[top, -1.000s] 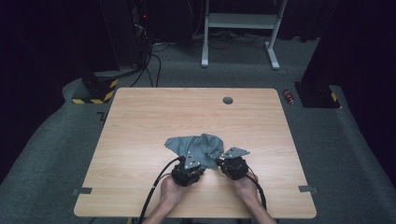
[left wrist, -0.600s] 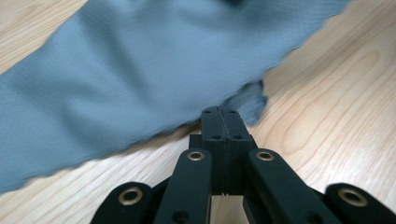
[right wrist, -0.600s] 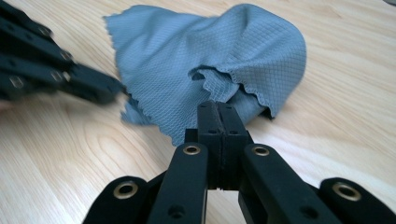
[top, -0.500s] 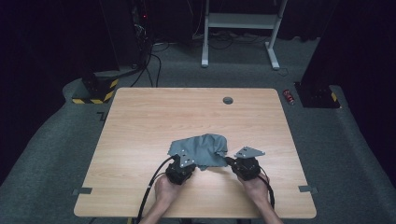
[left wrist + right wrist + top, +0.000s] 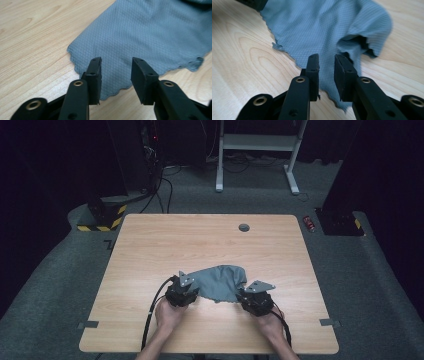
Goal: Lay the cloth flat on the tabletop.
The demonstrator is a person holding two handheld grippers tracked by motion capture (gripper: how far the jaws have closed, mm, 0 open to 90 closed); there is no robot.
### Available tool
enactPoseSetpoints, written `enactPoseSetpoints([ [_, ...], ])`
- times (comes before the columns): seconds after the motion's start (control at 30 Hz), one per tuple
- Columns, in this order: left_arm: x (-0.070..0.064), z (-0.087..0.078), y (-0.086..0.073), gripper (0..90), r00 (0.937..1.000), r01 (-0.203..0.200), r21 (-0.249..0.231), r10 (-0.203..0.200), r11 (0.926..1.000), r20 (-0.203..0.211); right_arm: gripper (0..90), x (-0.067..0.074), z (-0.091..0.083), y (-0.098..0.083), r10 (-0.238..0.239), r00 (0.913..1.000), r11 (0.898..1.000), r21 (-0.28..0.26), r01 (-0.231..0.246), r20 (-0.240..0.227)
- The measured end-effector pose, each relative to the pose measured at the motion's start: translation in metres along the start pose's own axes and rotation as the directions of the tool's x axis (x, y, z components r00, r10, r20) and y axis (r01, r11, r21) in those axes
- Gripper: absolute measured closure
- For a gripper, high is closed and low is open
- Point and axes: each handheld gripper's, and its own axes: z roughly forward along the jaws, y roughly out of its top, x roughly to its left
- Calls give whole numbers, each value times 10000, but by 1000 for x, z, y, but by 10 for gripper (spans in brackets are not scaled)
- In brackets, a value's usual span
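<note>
A grey-blue cloth (image 5: pixel 220 282) with a scalloped edge lies partly spread on the wooden table (image 5: pixel 200 245), its right part still humped. My left gripper (image 5: pixel 192 288) sits at the cloth's near left corner. In the left gripper view the jaws (image 5: pixel 116 62) have just been opening and stand apart over the cloth (image 5: pixel 140 32), with no pad pressing on it. My right gripper (image 5: pixel 246 295) is at the near right corner. Its jaws (image 5: pixel 326 58) have also just been opening, with a narrower gap, and the cloth (image 5: pixel 317 27) lies loose under them.
A round cable hole (image 5: pixel 244 227) is at the table's far middle. Tape marks (image 5: pixel 88 324) (image 5: pixel 326 322) sit near the front corners. My hands are close to the front edge. On the floor beyond are a white frame (image 5: pixel 257 142) and a black-and-yellow block (image 5: pixel 102 217).
The bunched cloth has been drawn out wider and flatter. My left gripper has moved left, away from the right one. Both grippers' jaws have opened and let go of the cloth.
</note>
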Motion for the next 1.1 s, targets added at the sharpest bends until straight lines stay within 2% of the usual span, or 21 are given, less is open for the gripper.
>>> enactPoseSetpoints([
  [0.1,0,4,0,617,10000,-38,311,40,9995,-70,722,0,7,-1,77,9999,9993,352,-79,78],
  [0.23,0,3,-2,618,10000,-67,252,68,9997,-31,710,-2,10,-6,259,9996,9984,500,-265,131],
  [0.27,0,3,-2,678,9998,-111,220,107,9997,190,723,-3,9,-7,203,9996,9985,513,-214,207],
  [0.37,-3,3,-1,801,9989,-343,247,335,9991,320,767,-2,8,-7,145,9996,9986,514,-158,249],
  [0.4,-5,4,0,837,9979,-494,323,480,9983,442,842,-2,9,-7,62,9997,9988,491,-74,247],
  [0.43,-5,4,0,867,9979,-494,323,480,9983,442,842,-2,9,-7,62,9997,9988,491,-74,247],
  [0.47,-6,4,1,884,9973,-616,385,599,9974,421,886,-2,9,-7,-14,9996,9988,491,0,285],
  [0.7,-2,2,2,900,9964,-458,397,427,9982,738,897,-1,8,-6,-123,9994,9987,489,107,338],
  [0.77,-1,-5,2,900,9952,-257,85,247,9996,944,897,0,4,-6,-135,9994,9994,313,126,304],
  [0.8,-1,-14,3,900,9931,-219,-177,238,9996,1147,897,2,-1,-5,-164,9997,9998,135,161,201],
  [0.87,-1,-23,2,900,9909,-303,-315,341,9990,1301,897,4,-7,-5,-194,9998,9998,7,194,80],
  [0.97,-2,-32,-1,900,9881,-331,-396,387,9987,1485,896,6,-13,-6,-277,9996,9996,-92,277,-22],
  [1.0,-4,-38,-7,900,9855,-410,-331,458,9986,1635,895,9,-17,-8,-327,9993,9994,-117,326,-153],
  [1.1,-9,-42,-19,900,9822,-596,-91,603,9982,1778,893,14,-19,-14,-333,9986,9994,47,335,-412],
])
